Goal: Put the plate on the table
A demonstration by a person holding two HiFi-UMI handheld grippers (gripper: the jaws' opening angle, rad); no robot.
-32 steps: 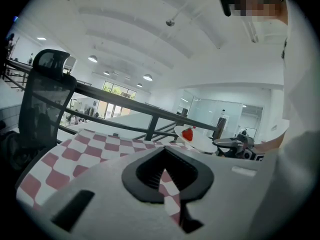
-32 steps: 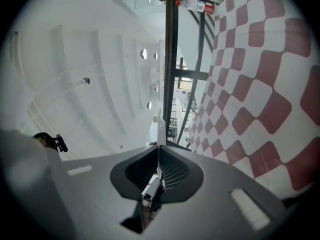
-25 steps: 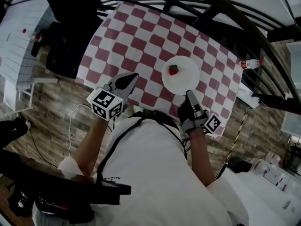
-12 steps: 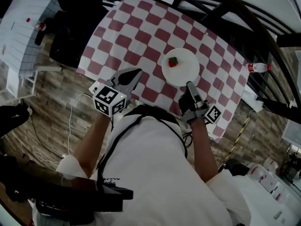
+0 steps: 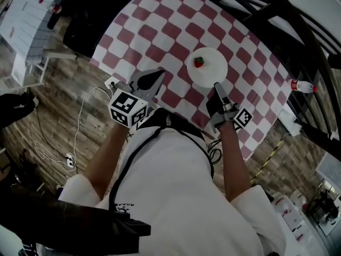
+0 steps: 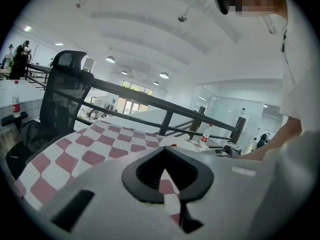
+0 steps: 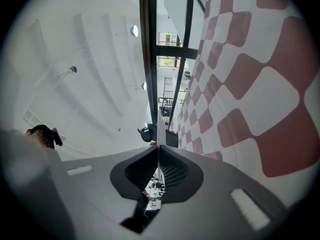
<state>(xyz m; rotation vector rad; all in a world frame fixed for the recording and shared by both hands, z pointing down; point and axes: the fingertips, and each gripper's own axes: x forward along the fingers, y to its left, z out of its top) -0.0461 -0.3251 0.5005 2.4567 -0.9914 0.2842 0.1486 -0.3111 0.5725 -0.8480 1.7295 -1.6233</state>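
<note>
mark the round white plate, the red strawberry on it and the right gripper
round white plate [image 5: 212,74], head view, bare near side
red strawberry [image 5: 199,62], head view, its middle
right gripper [image 5: 217,85], head view, tips on plate rim

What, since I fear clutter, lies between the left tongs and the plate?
Only bare checkered tablecloth lies between the left tongs and the plate; nothing else sits there. The head view shows this.

Plate [image 5: 209,71] looks smooth (ceramic or plastic, can't tell), tablecloth [image 5: 160,33] is matt cloth, floor [image 5: 74,119] is grainy wood planks.
</note>
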